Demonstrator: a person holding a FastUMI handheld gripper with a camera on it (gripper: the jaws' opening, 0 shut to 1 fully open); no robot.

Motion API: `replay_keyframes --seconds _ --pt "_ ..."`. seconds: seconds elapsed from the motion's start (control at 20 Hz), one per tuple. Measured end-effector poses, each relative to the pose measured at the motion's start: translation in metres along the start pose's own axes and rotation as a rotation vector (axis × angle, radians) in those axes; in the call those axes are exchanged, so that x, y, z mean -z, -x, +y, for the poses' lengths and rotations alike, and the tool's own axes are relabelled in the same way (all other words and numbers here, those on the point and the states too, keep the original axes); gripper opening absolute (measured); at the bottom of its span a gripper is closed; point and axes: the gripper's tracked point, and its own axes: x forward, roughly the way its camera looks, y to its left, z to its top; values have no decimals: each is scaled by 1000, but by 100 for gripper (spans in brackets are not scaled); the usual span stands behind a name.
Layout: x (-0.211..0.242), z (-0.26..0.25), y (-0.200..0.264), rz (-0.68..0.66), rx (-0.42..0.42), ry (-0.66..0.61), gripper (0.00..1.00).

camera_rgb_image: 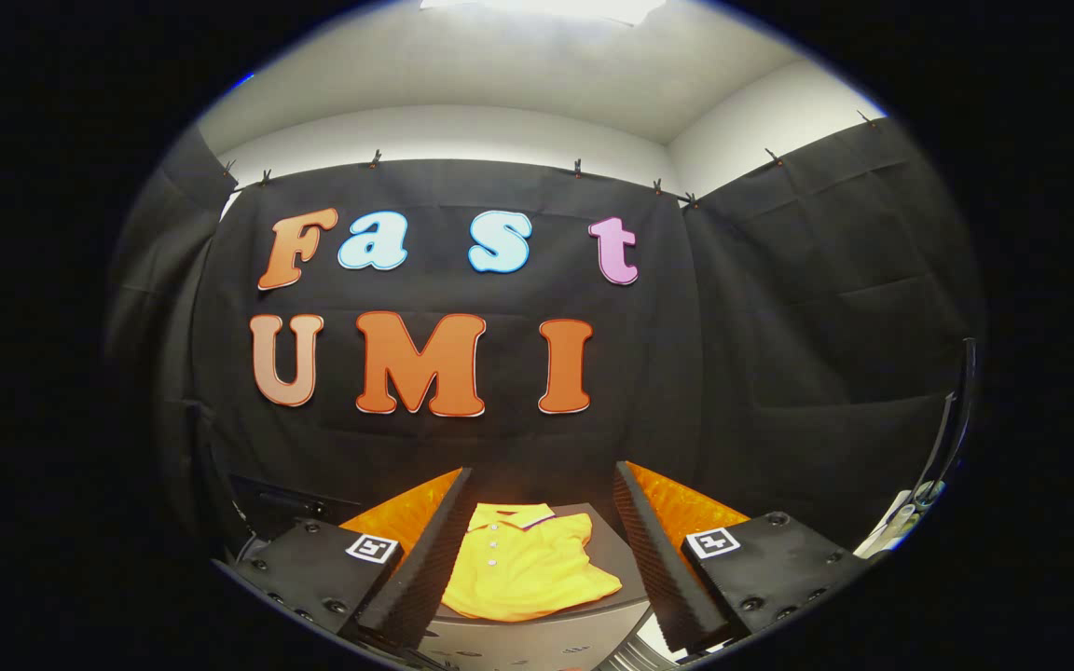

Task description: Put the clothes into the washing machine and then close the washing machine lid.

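Observation:
A yellow polo shirt (528, 568) lies folded on a dark flat surface (613, 559), collar away from me. It shows in the gap between my two fingers, a little beyond their tips. My gripper (542, 485) is open, with its fingers spread wide and nothing between them. The raised washing machine lid (952, 429) stands as a dark curved frame off to the right of the right finger, with a pale part of the machine (896, 527) below it.
Black cloth walls close off the booth behind the shirt and on both sides. A dark boxy object (285, 508) sits behind the left finger. The grey front edge of the surface (537, 638) runs just under the shirt.

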Motion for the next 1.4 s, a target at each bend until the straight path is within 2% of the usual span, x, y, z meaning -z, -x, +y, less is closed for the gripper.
replay_keyframes --seconds 0.15,0.35,0.65,0.9,1.2,1.4 --pt "-10 16 -3 -18 -59 -43 96" --pt "-10 13 -25 -3 -51 24 96" --pt "6 34 -68 68 -98 61 96" --pt "40 56 -115 174 -145 61 96" --pt "108 77 -163 390 -185 17 97" --pt "153 80 -183 508 -177 28 97"
